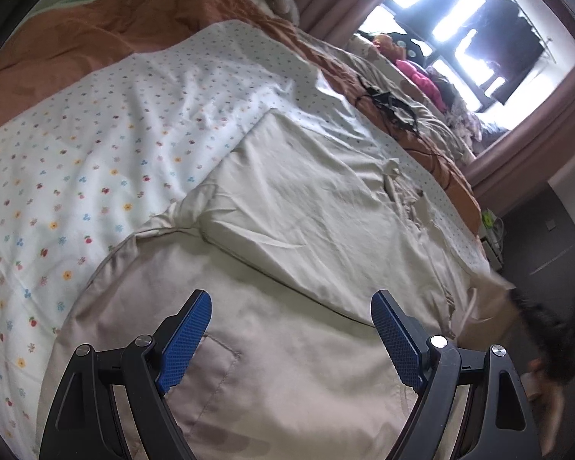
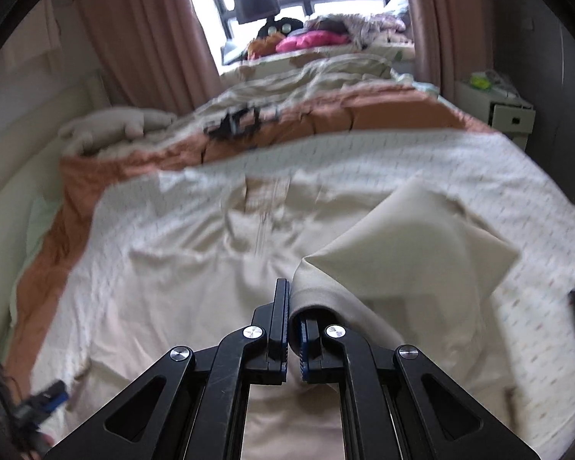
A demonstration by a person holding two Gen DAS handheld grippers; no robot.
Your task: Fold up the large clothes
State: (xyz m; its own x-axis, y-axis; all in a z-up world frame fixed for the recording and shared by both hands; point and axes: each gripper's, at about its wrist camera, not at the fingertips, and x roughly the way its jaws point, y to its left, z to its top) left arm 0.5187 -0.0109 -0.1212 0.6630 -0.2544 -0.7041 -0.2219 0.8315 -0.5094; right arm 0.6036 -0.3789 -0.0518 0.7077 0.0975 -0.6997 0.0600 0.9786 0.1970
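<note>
On the bed (image 1: 76, 161) with a flowered sheet, the beige garment (image 1: 287, 230) lies spread at centre, the right tool (image 2: 293, 326) clamped on its lifted edge toward 1 o'clock to fold it over, while the left tool (image 1: 291, 329) hovers wide open, empty.

Bed (image 1: 57, 57) carries an orange quilt; floral sheet (image 1: 76, 153) spread over it; beige garment (image 1: 287, 211) lies flat on the sheet.
</note>
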